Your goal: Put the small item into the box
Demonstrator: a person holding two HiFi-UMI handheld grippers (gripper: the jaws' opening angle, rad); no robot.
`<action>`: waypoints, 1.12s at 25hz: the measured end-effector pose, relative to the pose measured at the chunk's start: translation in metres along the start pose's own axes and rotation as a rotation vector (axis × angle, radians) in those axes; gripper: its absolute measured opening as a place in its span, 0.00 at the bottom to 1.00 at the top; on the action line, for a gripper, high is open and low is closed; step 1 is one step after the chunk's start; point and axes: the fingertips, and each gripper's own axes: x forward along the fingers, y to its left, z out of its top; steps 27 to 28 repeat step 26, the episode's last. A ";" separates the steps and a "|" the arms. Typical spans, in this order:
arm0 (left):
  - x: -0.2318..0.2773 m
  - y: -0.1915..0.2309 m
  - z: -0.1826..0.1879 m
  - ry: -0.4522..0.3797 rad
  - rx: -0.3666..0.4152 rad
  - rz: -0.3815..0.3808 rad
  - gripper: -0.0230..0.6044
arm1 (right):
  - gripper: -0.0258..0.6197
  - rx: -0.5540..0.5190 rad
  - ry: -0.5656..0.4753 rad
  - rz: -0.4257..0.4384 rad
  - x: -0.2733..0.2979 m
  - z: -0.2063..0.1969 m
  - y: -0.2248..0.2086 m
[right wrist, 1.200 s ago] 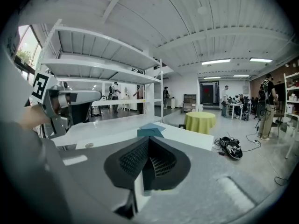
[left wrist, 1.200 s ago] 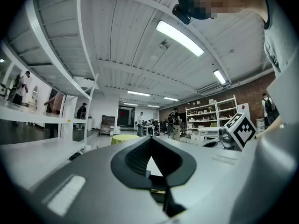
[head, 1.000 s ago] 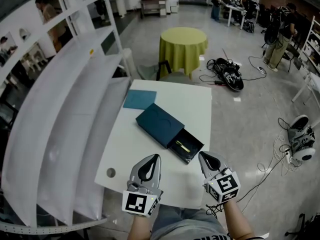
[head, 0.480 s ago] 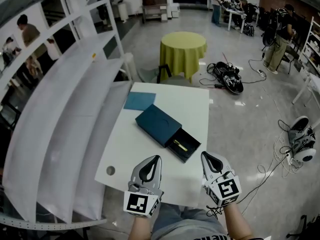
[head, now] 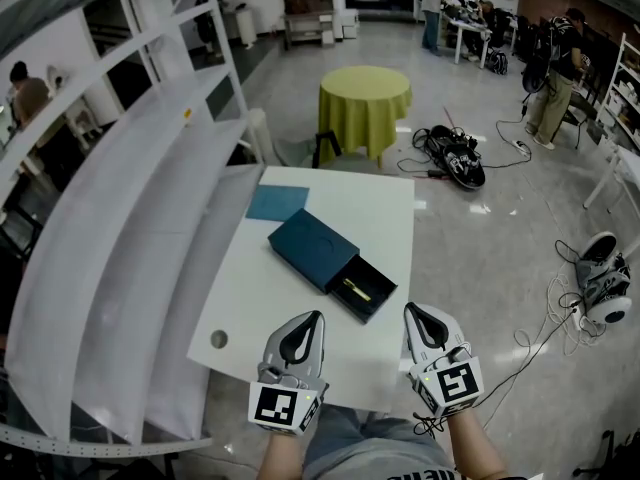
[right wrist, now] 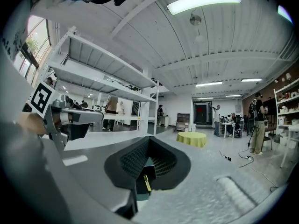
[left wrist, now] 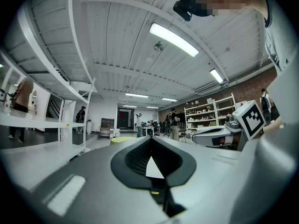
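A dark teal box [head: 312, 247] lies in the middle of the white table [head: 260, 308]. Its drawer [head: 363, 288] is pulled out toward me at the right, and a small gold item [head: 355, 289] lies inside it. My left gripper [head: 300, 326] and right gripper [head: 418, 320] hover side by side over the table's near edge, both shut and holding nothing. In the right gripper view, the gold item [right wrist: 146, 183] shows low in the narrow slit between the jaws of the right gripper [right wrist: 148, 155]. The left gripper [left wrist: 152, 146] looks out across the bare tabletop.
A teal sheet [head: 277, 201] lies at the table's far left corner. There is a round hole [head: 219, 339] near the front left. White shelving [head: 130, 218] runs along the left side. A yellow-covered round table [head: 365, 93] and cables on the floor [head: 455, 153] lie beyond.
Both grippers have drifted slightly back toward me and stay shut. The box, drawer and gold item have not moved on the table.
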 end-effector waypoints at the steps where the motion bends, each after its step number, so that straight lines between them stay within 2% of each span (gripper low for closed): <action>1: 0.000 -0.001 0.000 -0.001 0.001 -0.001 0.06 | 0.04 -0.001 -0.002 0.000 0.000 0.000 0.000; 28: 0.006 -0.004 -0.002 0.008 -0.004 0.005 0.06 | 0.04 0.006 -0.036 -0.010 0.000 0.009 -0.008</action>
